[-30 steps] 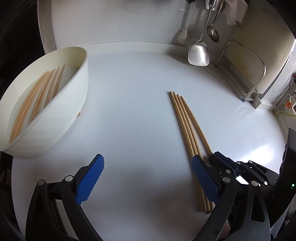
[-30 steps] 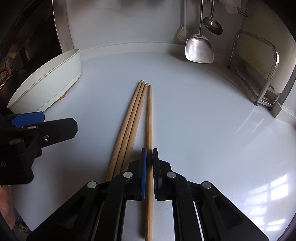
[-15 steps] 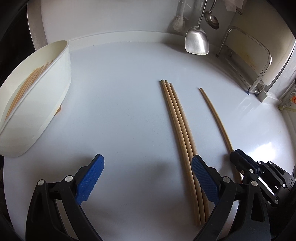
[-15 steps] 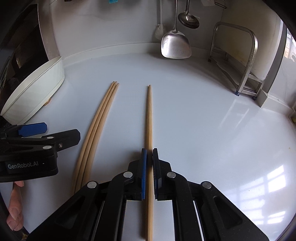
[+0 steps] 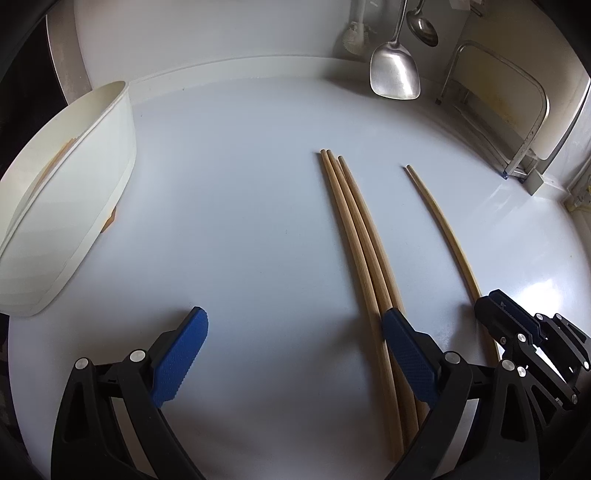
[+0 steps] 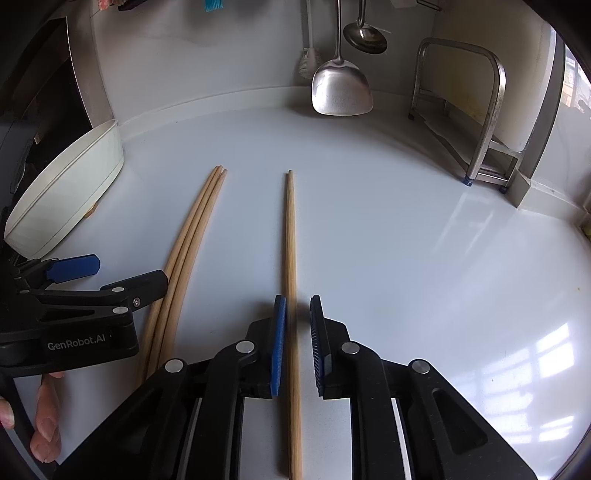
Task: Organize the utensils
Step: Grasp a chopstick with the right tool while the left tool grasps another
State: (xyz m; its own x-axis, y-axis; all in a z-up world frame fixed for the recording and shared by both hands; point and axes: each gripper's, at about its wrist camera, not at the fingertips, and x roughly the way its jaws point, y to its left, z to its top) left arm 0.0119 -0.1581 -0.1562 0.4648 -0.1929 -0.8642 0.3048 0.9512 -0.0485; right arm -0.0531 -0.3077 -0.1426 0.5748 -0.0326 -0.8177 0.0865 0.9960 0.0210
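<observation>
Three wooden chopsticks lie side by side on the white counter, also in the right wrist view. A single chopstick lies apart to their right and also shows in the left wrist view. My right gripper is open, its blue pads on either side of the single chopstick without touching it. My left gripper is wide open and empty, its right finger over the near end of the three chopsticks. A white oval bowl at the left holds more chopsticks, mostly hidden by its wall.
A steel spatula, a ladle and a brush hang on the back wall. A metal rack stands at the back right. The white counter stretches to the right.
My right gripper carried one chopstick to the right, away from the other three, then opened and let it go. The left gripper drew back from the bowl.
</observation>
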